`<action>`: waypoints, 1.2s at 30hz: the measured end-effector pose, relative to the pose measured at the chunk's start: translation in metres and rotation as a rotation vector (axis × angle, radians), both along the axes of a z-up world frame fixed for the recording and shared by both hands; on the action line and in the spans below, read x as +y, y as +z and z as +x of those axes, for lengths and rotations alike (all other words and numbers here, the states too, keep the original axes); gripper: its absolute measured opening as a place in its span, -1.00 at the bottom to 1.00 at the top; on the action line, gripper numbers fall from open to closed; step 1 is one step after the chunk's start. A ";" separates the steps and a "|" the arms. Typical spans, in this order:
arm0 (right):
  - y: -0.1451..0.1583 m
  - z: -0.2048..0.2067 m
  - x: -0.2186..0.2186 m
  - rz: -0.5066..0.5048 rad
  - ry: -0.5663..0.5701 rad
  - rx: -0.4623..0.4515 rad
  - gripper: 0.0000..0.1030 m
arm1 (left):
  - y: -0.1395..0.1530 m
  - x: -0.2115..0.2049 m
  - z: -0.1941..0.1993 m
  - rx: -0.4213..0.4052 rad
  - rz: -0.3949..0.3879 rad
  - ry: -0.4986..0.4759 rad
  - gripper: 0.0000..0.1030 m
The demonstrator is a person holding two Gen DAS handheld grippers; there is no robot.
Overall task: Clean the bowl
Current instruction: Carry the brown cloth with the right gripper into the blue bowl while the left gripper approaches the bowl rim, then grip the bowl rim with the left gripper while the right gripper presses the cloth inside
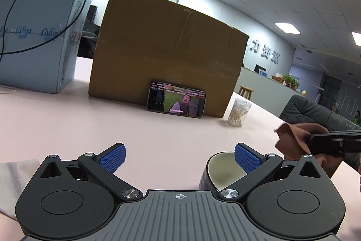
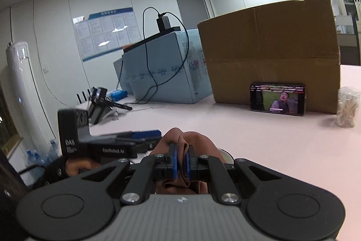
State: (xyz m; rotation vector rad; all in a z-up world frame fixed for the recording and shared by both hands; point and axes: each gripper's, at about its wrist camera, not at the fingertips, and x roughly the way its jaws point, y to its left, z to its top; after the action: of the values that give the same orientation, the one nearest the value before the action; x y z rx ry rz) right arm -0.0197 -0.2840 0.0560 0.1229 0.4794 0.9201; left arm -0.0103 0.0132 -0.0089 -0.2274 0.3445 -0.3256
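A dark bowl (image 1: 220, 169) with a cream inside sits on the pink table, partly behind the right finger of my left gripper (image 1: 179, 156), which is open and empty. My right gripper (image 2: 180, 162) is shut on a brown cloth (image 2: 191, 139). In the left wrist view the cloth (image 1: 291, 139) and the right gripper's black fingers (image 1: 334, 141) hang just right of the bowl. In the right wrist view the bowl's rim (image 2: 226, 155) peeks out behind the cloth, and the left gripper (image 2: 135, 139) lies to the left.
A big cardboard box (image 1: 167, 46) stands at the back with a phone (image 1: 176, 99) playing video leaning on it. A jar of cotton swabs (image 1: 239, 112) stands to its right. A light blue carton (image 1: 38, 37) with a cable is at back left. White paper (image 1: 13, 175) lies at near left.
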 end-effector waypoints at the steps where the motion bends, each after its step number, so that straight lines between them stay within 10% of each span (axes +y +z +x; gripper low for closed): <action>1: 0.001 0.005 0.002 0.008 0.006 0.013 -0.84 | 0.000 0.001 0.000 0.001 -0.006 0.000 1.00; 9: -0.006 0.047 0.026 -0.041 0.032 0.151 -0.84 | -0.002 0.004 0.003 0.039 -0.022 0.015 1.00; 21: -0.023 0.063 0.079 -0.467 0.041 0.190 -0.84 | -0.007 0.000 0.009 0.123 -0.003 -0.036 1.00; 36: -0.034 0.035 0.132 -0.947 0.278 -0.129 -0.79 | -0.012 -0.008 0.011 0.182 0.081 -0.023 1.00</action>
State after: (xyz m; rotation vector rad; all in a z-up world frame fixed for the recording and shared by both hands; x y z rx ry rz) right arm 0.0156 -0.1515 0.0224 -0.8762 0.7774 0.8788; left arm 0.0006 0.0054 -0.0211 -0.1737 0.5397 -0.3140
